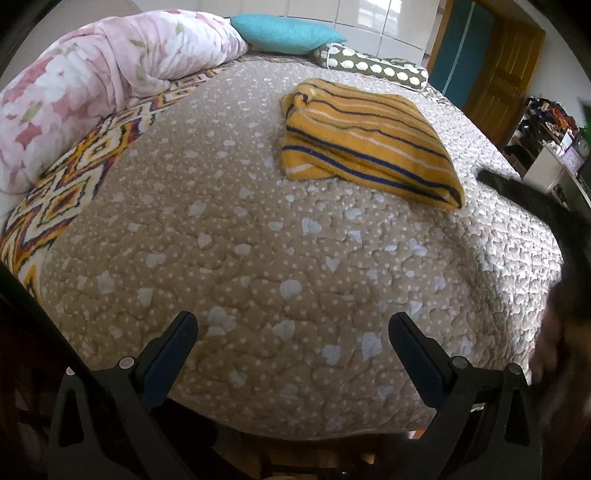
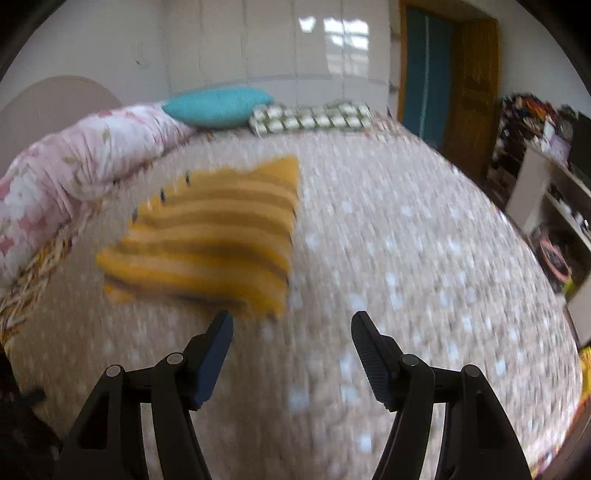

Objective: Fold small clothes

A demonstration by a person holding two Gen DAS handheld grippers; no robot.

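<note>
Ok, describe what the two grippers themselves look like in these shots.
Both look alike. The left gripper has matte black plastic arms with triangular cut-outs, round silver-grey pivot pins, and two wedge-shaped fingers faced with dark blue pads. The right gripper is the same build; its fingers show fine ribbing on the pads. No cables, labels or sleeves are visible.

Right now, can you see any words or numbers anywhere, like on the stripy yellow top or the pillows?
None can be read.
Yellow striped garment: stripes only, no label showing.
Teal pillow and patterned bolster: no writing.
Quilt: only hearts and dots.
Shelf clutter: any print there is too small and blurred to read.
</note>
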